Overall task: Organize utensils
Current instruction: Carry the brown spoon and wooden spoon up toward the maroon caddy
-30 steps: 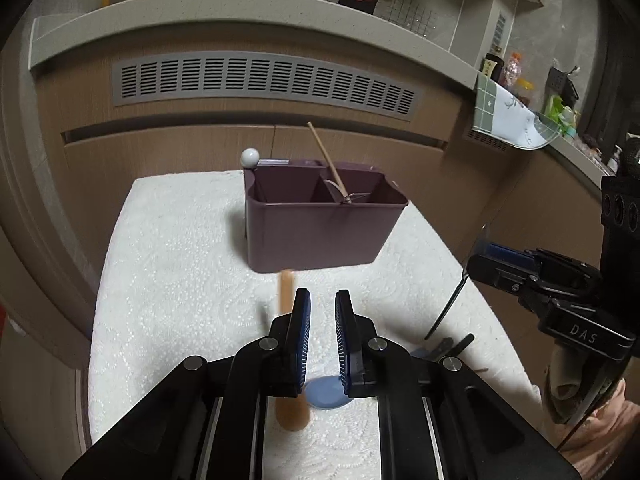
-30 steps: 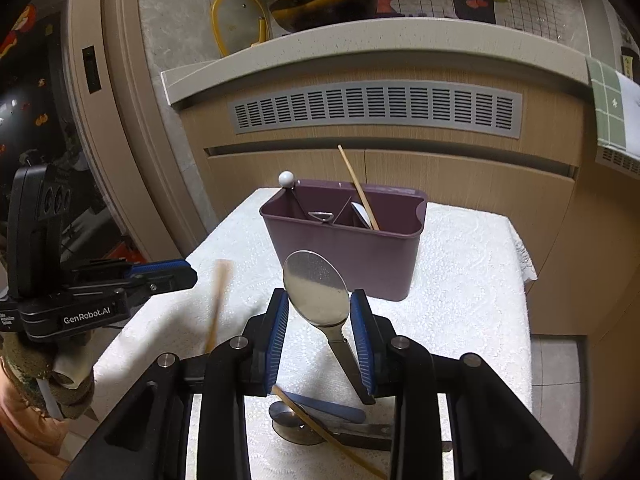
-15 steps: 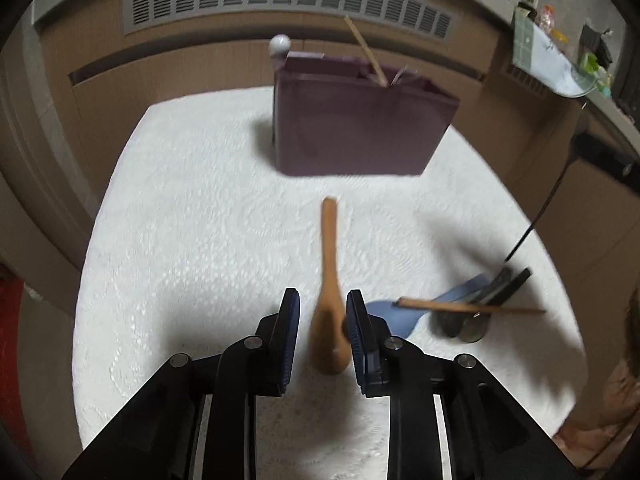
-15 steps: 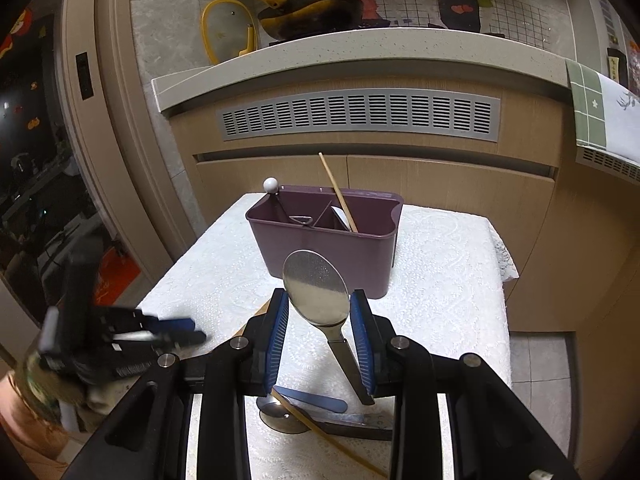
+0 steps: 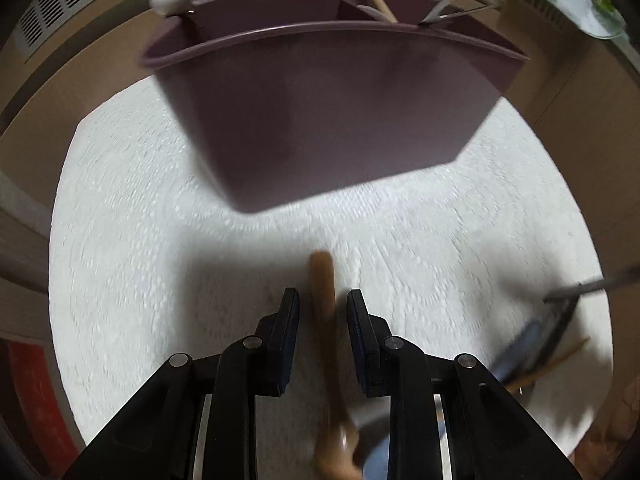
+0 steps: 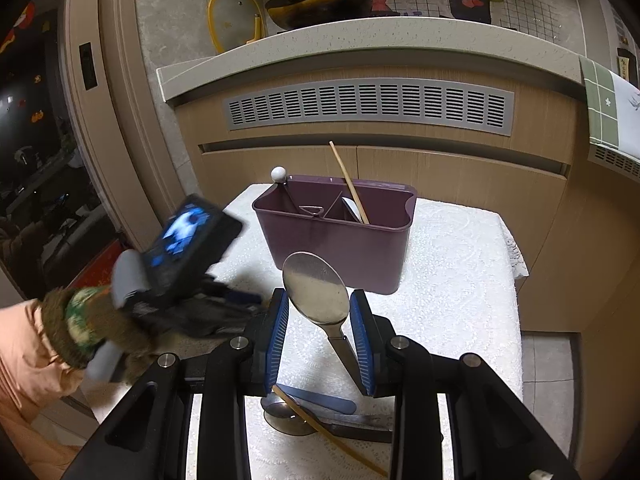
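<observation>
A wooden spoon (image 5: 323,292) lies on the white cloth, its handle pointing toward the purple caddy (image 5: 340,112). My left gripper (image 5: 322,304) hangs low over it, tilted steeply down and blurred. Its jaws stand a little apart on either side of the handle, with gaps showing. My right gripper (image 6: 319,300) is shut on a metal spoon (image 6: 316,288), bowl up, short of the caddy (image 6: 336,252). The caddy holds a chopstick (image 6: 348,180), a white-knobbed utensil (image 6: 279,174) and other metal pieces.
Loose utensils (image 6: 320,404) lie under the right gripper: a blue handle, a metal spoon, a chopstick and a dark knife. The white cloth (image 6: 452,280) covers a small table against wooden cabinets. A person's gloved hand (image 6: 100,320) carries the left gripper at the left.
The left gripper let the wooden spoon drop onto the cloth, opened slightly, then sank and moved forward toward the caddy, tilting down over the handle. The right gripper stayed still.
</observation>
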{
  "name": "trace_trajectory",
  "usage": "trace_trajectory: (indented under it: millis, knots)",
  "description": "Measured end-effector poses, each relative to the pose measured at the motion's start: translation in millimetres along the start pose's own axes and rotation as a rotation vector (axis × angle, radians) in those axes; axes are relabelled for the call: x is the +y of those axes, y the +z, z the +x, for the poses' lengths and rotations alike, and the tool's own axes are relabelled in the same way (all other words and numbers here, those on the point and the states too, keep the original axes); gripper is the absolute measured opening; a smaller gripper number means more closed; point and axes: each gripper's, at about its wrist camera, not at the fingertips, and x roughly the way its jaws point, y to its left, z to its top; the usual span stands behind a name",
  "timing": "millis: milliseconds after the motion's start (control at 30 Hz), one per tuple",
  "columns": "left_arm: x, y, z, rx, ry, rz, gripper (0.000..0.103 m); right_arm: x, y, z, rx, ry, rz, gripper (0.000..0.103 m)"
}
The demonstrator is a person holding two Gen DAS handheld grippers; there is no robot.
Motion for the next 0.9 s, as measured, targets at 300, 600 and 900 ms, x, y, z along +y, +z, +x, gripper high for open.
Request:
trace_trajectory:
  millis: [300,600,900]
  knots:
    - [-7.5,-16.0,-18.7,-0.139,-0.051,-0.063,0.013,-10.2,0.5,0.0,-0.003,0.006,0.028,0.029]
    - [-0.8,-71.2,-116.7,-0.442,-0.091,-0.147,0.013,-5.9,-0.1,1.1,0.004,0.021,0.037,0.029]
    - [1.5,-77.6,-136.8,-0.507,-0.102,-0.139,0.013,4.3,3.3,-10.4,-0.015,0.009,0.013,0.029]
